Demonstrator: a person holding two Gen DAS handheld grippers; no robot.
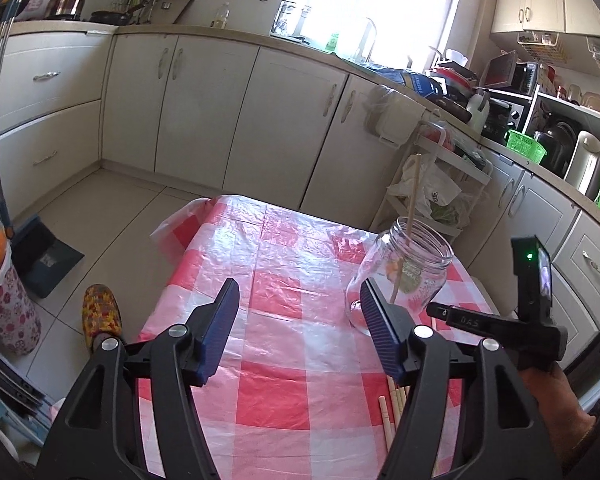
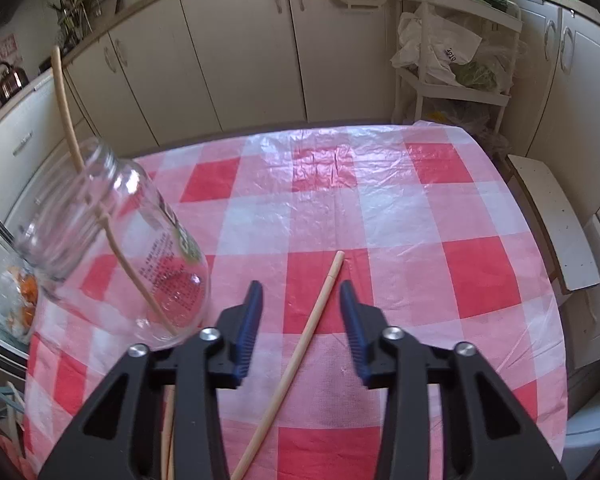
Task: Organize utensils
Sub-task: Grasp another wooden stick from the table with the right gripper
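A clear glass jar (image 1: 404, 268) stands on the red-and-white checked tablecloth (image 1: 284, 288), with one wooden chopstick (image 1: 410, 216) leaning in it. It also shows in the right wrist view (image 2: 140, 248) at the left with its chopstick (image 2: 66, 108). My left gripper (image 1: 298, 320) is open and empty, left of the jar. My right gripper (image 2: 300, 316) is open above a loose chopstick (image 2: 300, 352) lying between its fingers on the cloth. More chopsticks (image 1: 392, 404) lie near the front edge; they also show in the right wrist view (image 2: 168, 432).
White kitchen cabinets (image 1: 204, 92) ring the table. A white trolley with bags (image 2: 452, 52) stands behind it. A white bench (image 2: 552, 216) is at the right. A dustpan (image 1: 44, 256) and a patterned slipper (image 1: 100, 312) are on the floor at left.
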